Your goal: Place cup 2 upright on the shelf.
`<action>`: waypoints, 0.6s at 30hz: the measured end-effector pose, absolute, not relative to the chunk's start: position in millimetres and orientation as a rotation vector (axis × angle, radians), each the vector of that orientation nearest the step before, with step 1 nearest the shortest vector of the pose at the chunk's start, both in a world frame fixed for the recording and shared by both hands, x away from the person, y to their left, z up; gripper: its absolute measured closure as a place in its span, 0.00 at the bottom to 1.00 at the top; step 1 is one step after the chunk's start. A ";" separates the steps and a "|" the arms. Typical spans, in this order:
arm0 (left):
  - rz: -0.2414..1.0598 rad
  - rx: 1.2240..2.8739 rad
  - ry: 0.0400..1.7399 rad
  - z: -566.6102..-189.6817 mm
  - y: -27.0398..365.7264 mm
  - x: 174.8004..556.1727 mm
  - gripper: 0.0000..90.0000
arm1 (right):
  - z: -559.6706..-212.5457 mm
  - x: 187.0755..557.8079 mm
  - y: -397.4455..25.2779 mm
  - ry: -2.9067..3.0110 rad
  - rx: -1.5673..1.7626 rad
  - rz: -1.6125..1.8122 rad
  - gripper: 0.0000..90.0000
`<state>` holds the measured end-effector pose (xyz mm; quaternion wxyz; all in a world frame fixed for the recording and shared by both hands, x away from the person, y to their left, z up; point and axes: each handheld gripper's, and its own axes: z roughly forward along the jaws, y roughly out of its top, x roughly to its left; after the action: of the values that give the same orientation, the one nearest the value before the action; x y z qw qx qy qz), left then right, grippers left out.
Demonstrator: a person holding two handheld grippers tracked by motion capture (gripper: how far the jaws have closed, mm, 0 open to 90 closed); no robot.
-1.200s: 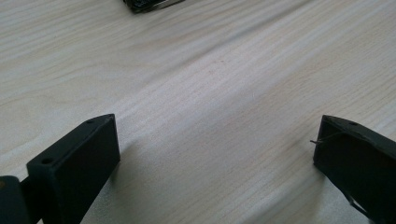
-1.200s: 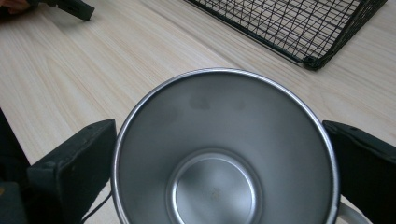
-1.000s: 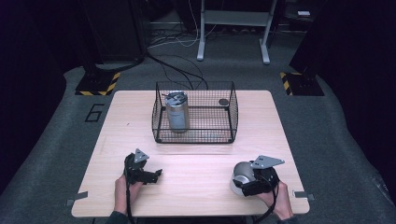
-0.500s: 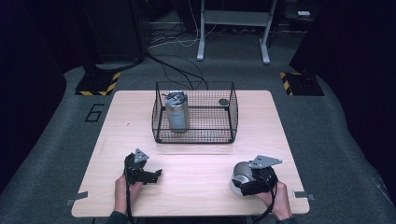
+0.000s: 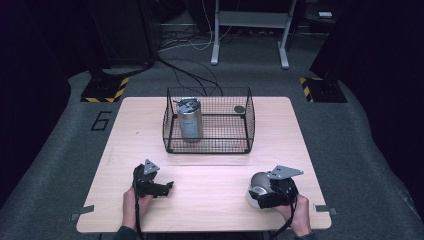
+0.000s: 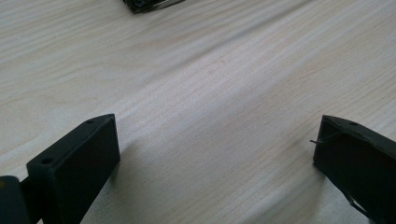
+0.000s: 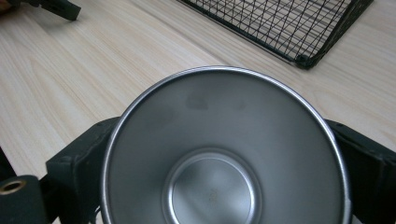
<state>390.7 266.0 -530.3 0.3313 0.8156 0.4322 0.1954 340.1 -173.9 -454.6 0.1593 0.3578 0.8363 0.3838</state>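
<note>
A: Near edge, right. What does the right gripper hold?

B: A steel cup, clamped between the two jaws at the table's near right corner. In the right gripper view its open mouth faces the camera, so its long axis appears to run along the jaws.

A: And the left gripper?

B: Released, jaws spread over bare wood, nothing between them.

A: Farther off?

B: The wire basket lies ahead and to the left of the cup, mid-table, with a metal canister upright in its left half. The right hand is nearer to the free half.
</note>
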 end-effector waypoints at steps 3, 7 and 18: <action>0.510 2.132 1.130 -530.3 266.0 390.7 0.00 | -451.1 340.7 -173.0 2.384 1.008 1.108 0.06; 0.510 2.131 1.131 -530.4 265.9 390.6 0.00 | -445.7 342.7 -170.7 2.383 0.994 1.109 0.06; 0.509 2.129 1.133 -530.4 265.8 390.6 0.00 | -431.7 351.2 -160.6 2.376 0.964 1.118 0.06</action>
<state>390.6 265.8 -530.4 0.3321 0.8148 0.4335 0.1947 351.2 -160.6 -431.7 0.1714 0.3397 0.8368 0.3937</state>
